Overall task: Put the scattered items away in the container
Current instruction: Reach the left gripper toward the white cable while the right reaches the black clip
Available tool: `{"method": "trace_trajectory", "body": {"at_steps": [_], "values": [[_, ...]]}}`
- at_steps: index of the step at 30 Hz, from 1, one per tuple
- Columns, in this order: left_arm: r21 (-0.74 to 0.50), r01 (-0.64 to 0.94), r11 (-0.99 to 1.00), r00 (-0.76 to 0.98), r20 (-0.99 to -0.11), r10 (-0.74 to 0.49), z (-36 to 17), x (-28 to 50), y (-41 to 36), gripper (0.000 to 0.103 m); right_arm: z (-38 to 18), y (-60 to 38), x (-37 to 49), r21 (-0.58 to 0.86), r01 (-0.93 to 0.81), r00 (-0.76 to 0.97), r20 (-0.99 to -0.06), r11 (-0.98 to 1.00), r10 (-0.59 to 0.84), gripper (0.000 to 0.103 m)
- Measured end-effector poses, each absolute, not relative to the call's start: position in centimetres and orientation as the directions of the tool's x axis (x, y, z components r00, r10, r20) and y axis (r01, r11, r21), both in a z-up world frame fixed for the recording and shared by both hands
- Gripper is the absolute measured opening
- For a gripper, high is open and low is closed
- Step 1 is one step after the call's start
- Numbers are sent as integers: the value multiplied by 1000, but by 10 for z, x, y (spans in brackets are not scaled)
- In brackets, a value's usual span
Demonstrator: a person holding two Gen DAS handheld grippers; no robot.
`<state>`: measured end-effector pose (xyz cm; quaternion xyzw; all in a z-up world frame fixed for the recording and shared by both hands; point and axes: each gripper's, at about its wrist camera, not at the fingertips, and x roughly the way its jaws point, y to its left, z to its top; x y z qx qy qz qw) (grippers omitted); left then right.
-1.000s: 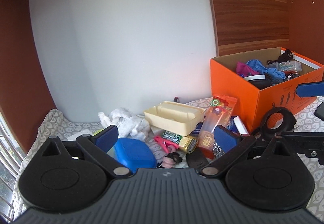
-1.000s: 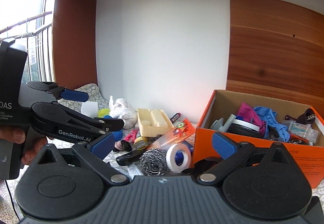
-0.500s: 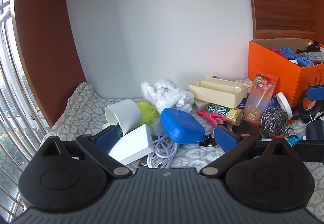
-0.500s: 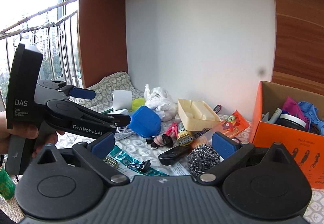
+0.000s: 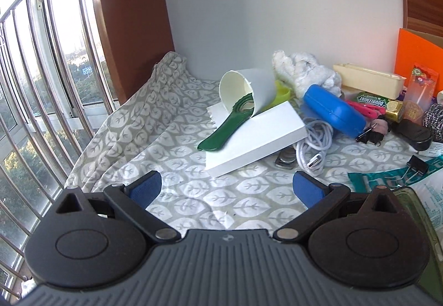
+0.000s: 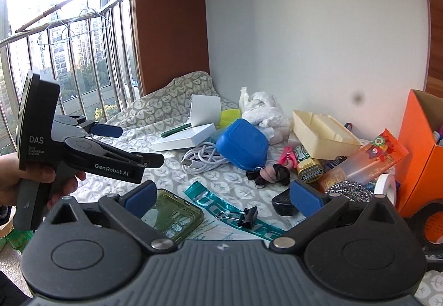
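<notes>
Scattered items lie on a leaf-print cloth (image 5: 177, 117). A tipped white cup (image 5: 249, 87) holds green scoops (image 5: 218, 134) and rests on a flat white box (image 5: 257, 142). My left gripper (image 5: 226, 189) hovers open just short of that box, with nothing between its fingers. A blue case (image 6: 243, 144) and a white cable (image 6: 202, 157) lie to the right of the box. My right gripper (image 6: 223, 197) is open and empty above a green phone case (image 6: 171, 214) and a binder clip (image 6: 243, 216). The orange box (image 6: 418, 156) stands at the far right.
A hand (image 6: 36, 175) holds the left gripper (image 6: 130, 144) at the left. White cloth (image 6: 263, 109), a cream tray (image 6: 321, 130), a snack packet (image 6: 373, 159), a steel scourer (image 6: 349, 191) and a tape roll (image 6: 384, 187) crowd the middle. Window bars (image 5: 41, 70) close the left side.
Both views have swung left, so the orange box has slid to the right edge. The left gripper has moved from near the box to the cup and white box. Both stay open.
</notes>
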<state>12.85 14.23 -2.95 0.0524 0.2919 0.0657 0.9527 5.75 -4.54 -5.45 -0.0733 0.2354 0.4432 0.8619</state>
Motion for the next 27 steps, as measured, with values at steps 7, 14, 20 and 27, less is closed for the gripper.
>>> {"method": "trace_trajectory", "body": {"at_steps": [7, 14, 20, 27], "values": [[128, -87, 988, 798, -585, 146, -41, 145, 151, 103, -63, -21, 74, 108, -831, 429, -497, 545, 754, 103], [147, -57, 987, 791, -597, 135, -43, 160, 146, 103, -70, 0, 93, 163, -865, 328, -533, 475, 780, 103], [125, 0, 992, 801, -594, 75, -32, 151, 142, 103, -66, -3, 102, 140, -855, 362, -528, 499, 768, 103], [129, -28, 991, 802, -589, 100, -34, 165, 138, 103, -65, -17, 116, 156, -838, 380, -522, 523, 763, 103]]}}
